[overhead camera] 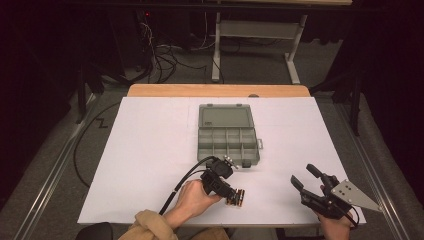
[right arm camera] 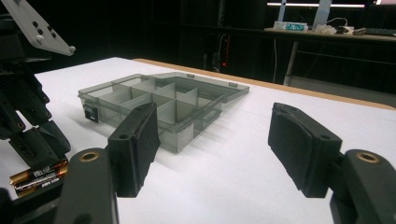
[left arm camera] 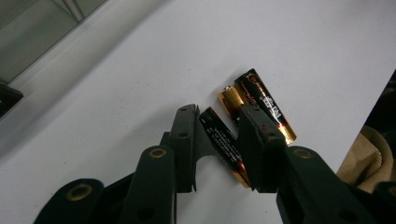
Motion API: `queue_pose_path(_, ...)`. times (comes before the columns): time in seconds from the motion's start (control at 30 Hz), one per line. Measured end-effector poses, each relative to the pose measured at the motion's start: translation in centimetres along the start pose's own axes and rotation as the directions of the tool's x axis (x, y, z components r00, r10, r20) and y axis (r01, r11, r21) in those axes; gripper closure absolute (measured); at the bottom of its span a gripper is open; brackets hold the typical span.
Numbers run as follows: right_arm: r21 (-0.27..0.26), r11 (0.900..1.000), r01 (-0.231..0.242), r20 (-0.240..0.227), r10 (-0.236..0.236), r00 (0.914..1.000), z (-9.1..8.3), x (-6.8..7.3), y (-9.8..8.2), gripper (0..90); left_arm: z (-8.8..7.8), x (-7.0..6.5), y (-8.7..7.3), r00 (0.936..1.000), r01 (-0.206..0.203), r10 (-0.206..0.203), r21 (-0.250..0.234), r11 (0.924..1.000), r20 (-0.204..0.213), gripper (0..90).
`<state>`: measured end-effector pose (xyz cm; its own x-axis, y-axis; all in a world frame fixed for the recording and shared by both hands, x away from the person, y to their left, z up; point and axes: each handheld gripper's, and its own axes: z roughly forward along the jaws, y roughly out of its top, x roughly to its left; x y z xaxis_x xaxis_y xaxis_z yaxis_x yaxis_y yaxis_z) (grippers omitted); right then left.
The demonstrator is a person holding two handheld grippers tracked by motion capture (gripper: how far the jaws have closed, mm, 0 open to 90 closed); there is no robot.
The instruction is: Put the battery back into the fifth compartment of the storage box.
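Battery (left arm camera: 223, 142) between left claw (left arm camera: 217, 140) jaws — untouched

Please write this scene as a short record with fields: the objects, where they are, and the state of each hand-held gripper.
surface: white table
organizer box: lid open, compartments look empty
batteries: three, lying close together on the table, near edge
left hand-held gripper: jaws around one battery; firm grip cannot be told
right hand-held gripper: open, nothing between the jaws, pointing toward the box
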<state>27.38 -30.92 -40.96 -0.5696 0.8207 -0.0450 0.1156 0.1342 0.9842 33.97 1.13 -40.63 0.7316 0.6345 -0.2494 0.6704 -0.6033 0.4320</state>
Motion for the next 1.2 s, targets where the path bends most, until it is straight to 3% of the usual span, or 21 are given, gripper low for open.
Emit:
queue_pose_path(0.73,-0.008,1.000,0.007,0.002,-0.007,1.0000,-0.09,0.12,0.06,36.3,0.15,-0.28,-0.21,0.9995,-0.010,0.010,0.016,0.9998,-0.030,68.8)
queue_pose_path(1.2,-0.004,1.000,0.014,-0.004,-0.014,0.9999,-0.06,0.21,0.06,36.3,0.26,-0.21,-0.24,0.9977,-0.022,0.024,0.038,0.9990,-0.063,75.1)
